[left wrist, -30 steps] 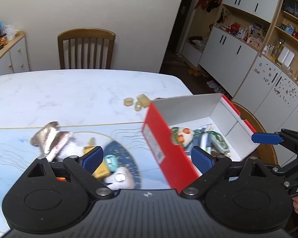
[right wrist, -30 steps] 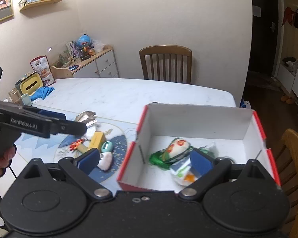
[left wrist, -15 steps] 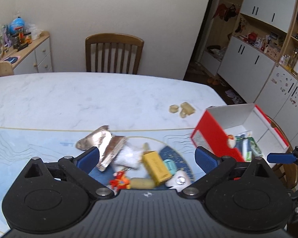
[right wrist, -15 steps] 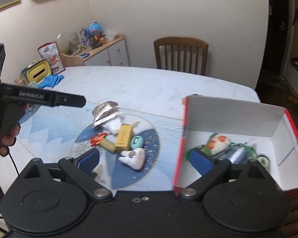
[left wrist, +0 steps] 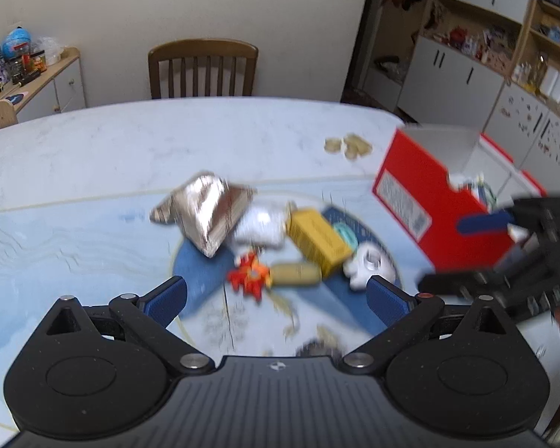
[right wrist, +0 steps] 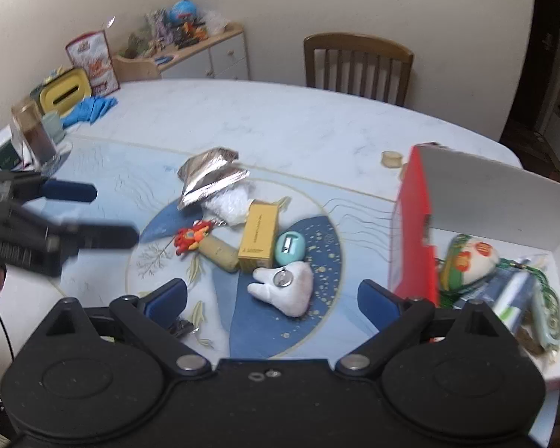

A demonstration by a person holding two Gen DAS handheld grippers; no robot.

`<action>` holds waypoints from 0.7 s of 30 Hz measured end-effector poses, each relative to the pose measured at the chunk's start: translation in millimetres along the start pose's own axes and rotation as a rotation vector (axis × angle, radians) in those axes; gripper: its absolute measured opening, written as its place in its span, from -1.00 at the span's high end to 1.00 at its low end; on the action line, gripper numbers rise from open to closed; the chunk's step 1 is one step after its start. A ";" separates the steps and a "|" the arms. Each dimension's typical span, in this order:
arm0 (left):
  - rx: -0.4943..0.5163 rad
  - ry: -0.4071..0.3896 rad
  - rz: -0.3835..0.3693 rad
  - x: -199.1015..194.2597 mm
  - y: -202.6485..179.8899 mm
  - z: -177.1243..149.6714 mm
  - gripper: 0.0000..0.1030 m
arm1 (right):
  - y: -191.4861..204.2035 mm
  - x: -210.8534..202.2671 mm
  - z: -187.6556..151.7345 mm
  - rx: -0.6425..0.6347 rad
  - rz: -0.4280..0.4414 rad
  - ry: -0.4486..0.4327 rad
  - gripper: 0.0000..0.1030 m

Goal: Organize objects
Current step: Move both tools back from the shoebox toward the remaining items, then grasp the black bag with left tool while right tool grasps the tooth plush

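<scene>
Fingers of left gripper (left wrist: 276, 295) and right gripper (right wrist: 272, 296) spread wide, empty

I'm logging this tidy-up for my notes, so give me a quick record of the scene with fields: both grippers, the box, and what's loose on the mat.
left gripper: open, nothing between the fingers
right gripper: open, nothing between the fingers
red box: at the table's right edge, open top, already holding several items
loose pile on mat: foil pouch, yellow box, teal sharpener, white tooth-shaped plush, orange toy
table: white marble look, wooden chair behind it
</scene>
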State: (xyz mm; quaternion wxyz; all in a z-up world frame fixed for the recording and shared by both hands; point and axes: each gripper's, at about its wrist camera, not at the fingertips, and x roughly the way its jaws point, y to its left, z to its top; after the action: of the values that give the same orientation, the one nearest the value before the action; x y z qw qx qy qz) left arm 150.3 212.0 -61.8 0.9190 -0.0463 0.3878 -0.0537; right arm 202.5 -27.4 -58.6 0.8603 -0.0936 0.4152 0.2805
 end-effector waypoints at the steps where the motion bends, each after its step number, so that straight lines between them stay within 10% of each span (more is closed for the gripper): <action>1: 0.009 0.011 -0.007 2.2 -2.0 -6.1 -0.99 | 1.2 4.6 0.3 -0.002 -0.004 0.008 -0.89; 21: 0.067 0.080 -0.038 46.8 -21.0 -54.3 -0.99 | 1.9 75.5 5.9 0.003 -0.072 0.120 -0.77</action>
State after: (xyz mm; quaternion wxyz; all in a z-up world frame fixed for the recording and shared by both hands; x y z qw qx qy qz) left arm 142.4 182.6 -130.0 0.9026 -0.0206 0.4214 -0.0859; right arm 243.0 7.0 -112.5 0.8435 -0.1239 0.4630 0.2426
